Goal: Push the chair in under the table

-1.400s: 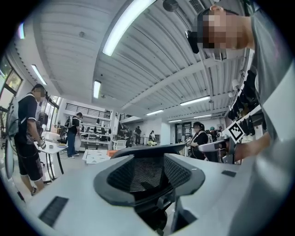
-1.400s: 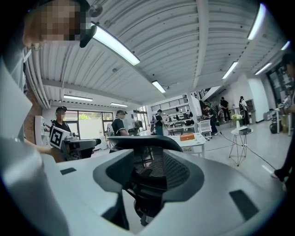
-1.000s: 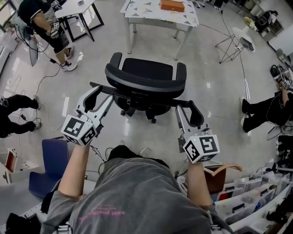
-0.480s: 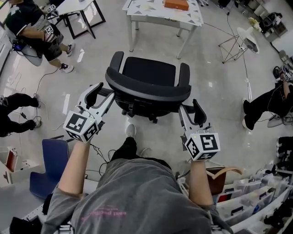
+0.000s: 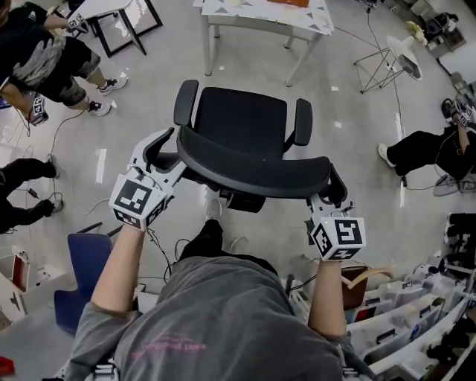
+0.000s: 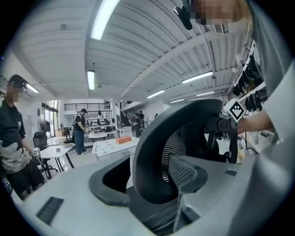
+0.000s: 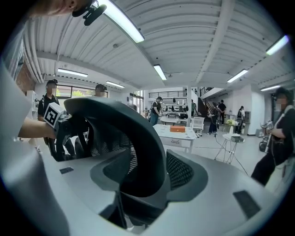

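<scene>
The black office chair (image 5: 242,111) stands just in front of me with its seat toward the white table (image 5: 260,16). Its curved backrest (image 5: 253,160) is nearest me. My left gripper (image 5: 165,152) straddles the backrest's left end and my right gripper (image 5: 329,192) its right end. Both sets of jaws are opening, with the backrest rim between them. In the left gripper view the backrest rim (image 6: 152,152) runs up between the pads of the left gripper (image 6: 147,184). The right gripper view shows the backrest rim (image 7: 147,152) between the pads of the right gripper (image 7: 143,179), with the white table (image 7: 177,134) beyond.
An orange box (image 7: 177,129) lies on the white table. A blue chair (image 5: 80,279) stands at my lower left and a black-legged table (image 5: 111,11) at the top left. A tripod stand (image 5: 387,63) and seated people are at the right, shelves (image 5: 416,312) at the lower right.
Both grippers have moved forward from behind the chair to the two ends of its backrest. Their jaws have spread wider. The chair now looks nearer to me.
</scene>
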